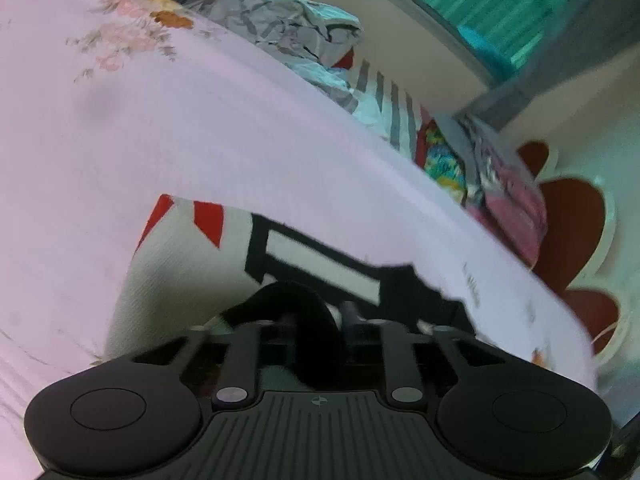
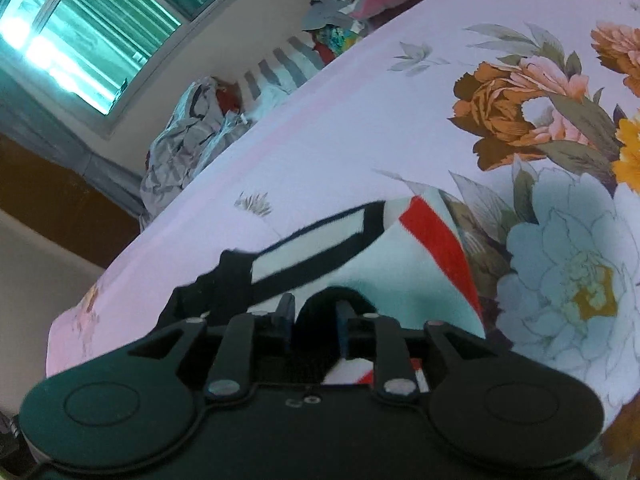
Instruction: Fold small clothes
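Observation:
A small white garment (image 1: 180, 272) with red stripes and a black-edged band hangs over the pink floral bedsheet (image 1: 200, 128). My left gripper (image 1: 316, 320) is shut on its black edge, lifting it off the sheet. In the right wrist view the same garment (image 2: 360, 264) shows its black band and a red stripe. My right gripper (image 2: 314, 316) is shut on a bunch of its black edge between the blue pads (image 2: 285, 312). The garment stretches between both grippers.
A crumpled grey and white cloth pile (image 1: 288, 28) lies at the far side of the bed, also in the right wrist view (image 2: 188, 128). Folded colourful clothes (image 1: 500, 184) are stacked near the wall. A window (image 1: 480, 12) is behind.

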A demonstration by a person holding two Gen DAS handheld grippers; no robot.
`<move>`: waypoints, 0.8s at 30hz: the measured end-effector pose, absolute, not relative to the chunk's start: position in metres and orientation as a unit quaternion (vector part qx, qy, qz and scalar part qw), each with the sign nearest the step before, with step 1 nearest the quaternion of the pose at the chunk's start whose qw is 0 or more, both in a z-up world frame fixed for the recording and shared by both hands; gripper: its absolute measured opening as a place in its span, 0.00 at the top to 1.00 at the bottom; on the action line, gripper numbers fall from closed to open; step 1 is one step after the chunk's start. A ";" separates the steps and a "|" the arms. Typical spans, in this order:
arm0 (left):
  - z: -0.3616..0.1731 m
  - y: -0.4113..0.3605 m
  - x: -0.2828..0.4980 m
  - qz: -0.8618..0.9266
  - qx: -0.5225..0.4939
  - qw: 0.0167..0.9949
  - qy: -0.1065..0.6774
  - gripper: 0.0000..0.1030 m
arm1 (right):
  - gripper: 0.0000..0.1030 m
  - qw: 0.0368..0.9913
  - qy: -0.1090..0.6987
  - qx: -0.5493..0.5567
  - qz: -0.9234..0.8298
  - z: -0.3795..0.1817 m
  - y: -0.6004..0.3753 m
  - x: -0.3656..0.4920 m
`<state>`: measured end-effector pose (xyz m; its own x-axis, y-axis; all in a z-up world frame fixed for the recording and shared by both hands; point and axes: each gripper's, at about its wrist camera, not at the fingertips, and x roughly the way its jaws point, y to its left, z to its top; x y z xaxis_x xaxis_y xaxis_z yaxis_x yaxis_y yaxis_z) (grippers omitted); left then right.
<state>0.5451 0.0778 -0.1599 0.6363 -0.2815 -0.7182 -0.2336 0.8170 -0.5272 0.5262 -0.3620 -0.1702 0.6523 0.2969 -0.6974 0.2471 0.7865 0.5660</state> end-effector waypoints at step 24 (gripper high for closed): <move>-0.172 0.045 0.538 -0.003 -0.069 0.916 0.396 0.88 | 0.94 0.899 0.416 0.119 0.064 -0.178 -0.325 0.546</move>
